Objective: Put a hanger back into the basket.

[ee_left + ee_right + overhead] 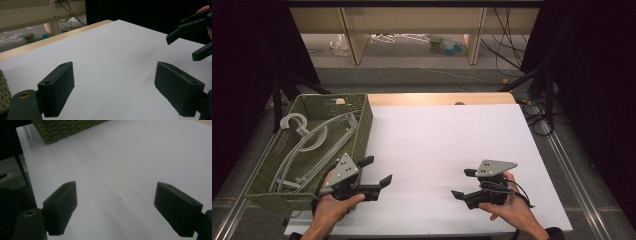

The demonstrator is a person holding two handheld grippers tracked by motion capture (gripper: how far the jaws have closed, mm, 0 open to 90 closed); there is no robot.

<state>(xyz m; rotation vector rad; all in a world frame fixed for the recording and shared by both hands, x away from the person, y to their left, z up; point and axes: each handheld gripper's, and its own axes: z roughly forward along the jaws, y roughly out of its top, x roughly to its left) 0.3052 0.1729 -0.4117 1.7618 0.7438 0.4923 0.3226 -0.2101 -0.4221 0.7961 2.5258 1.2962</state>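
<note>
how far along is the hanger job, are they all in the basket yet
Looks done or nearly so: the grey hangers lie inside the green woven basket, and the white table top carries none. Nothing is in hand: the left claw beside the basket and the right claw both stand open and empty above the table. Nothing visibly remains except perhaps pulling the hands away.

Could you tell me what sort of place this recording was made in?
Probably a lab or studio workbench set up for recording: a white-topped table flanked by dark curtains, loose cables on the floor, and a woven basket holding grey hangers.
</note>
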